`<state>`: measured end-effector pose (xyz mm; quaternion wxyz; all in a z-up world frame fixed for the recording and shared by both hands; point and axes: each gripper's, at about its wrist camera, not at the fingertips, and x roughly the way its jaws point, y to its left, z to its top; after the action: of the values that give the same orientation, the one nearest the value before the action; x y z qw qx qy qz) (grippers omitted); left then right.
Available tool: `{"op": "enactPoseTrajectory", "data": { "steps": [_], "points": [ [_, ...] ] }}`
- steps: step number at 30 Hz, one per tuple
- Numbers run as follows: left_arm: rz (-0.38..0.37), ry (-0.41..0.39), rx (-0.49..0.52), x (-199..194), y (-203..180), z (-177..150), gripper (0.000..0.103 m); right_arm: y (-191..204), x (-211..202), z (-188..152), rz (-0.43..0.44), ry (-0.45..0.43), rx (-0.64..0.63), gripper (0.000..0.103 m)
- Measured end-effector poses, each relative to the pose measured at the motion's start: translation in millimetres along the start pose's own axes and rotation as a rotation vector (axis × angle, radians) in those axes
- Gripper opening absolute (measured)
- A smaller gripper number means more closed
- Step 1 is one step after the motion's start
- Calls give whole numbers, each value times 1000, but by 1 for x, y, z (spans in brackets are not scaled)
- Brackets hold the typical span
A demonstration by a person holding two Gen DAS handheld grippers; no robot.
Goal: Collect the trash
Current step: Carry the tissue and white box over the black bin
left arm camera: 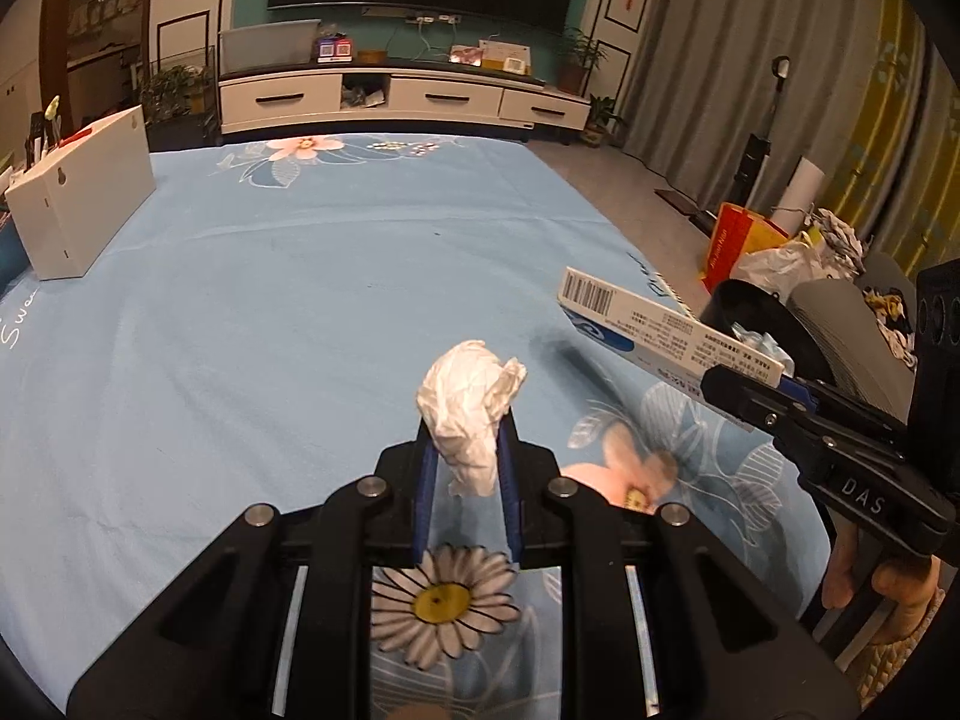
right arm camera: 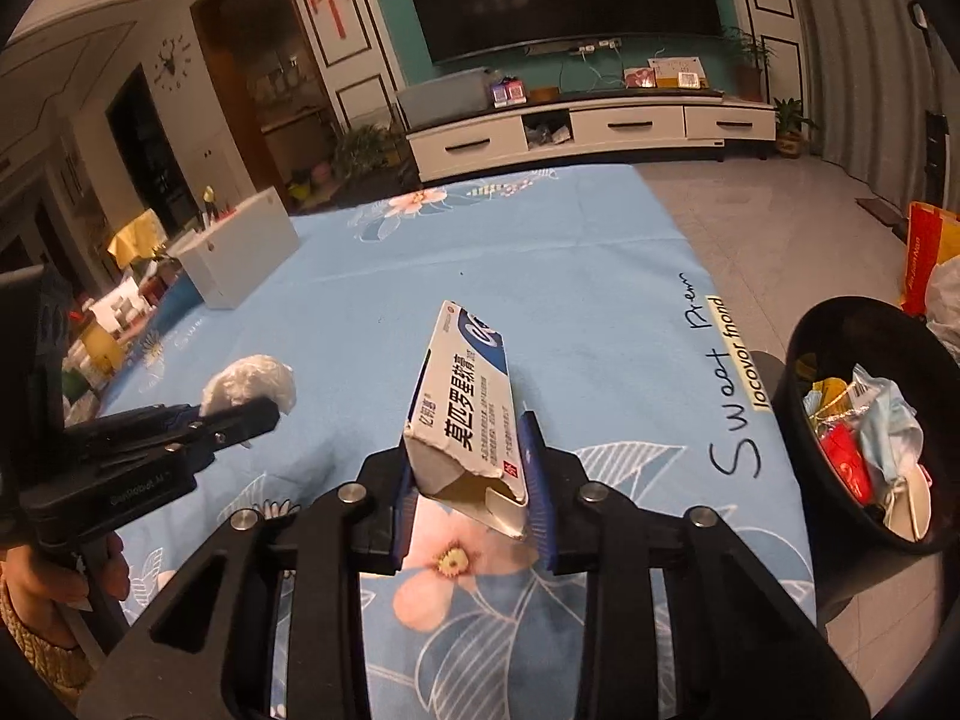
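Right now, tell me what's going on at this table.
A person is clearing trash with two handheld grippers. The left gripper is clamped on a crumpled tissue; the right gripper holds a torn-open medicine box. Both hang above the blue floral tablecloth. The black bin, already holding rubbish, stands off the right edge.

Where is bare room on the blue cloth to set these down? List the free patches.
Free: the wide middle of the blue cloth, between the white box and the crumpled tissue in the left tool. Also the far end by the flower print. Crowded: the right edge, with the carton, right tool and bin.
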<state>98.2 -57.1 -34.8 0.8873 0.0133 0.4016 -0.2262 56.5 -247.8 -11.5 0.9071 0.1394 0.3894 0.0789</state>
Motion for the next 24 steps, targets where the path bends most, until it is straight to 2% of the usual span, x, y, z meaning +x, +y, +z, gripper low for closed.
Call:
{"op": "enactPoseTrajectory", "data": {
  "steps": [15,24],
  "points": [
    [-40,-14,99,-13,-54,8,20,-33,-61,-3,-23,-117,79,32],
    [-92,-6,167,-2,-96,18,20,-71,-88,-5,-102,-174,148,32]
  ]
}}
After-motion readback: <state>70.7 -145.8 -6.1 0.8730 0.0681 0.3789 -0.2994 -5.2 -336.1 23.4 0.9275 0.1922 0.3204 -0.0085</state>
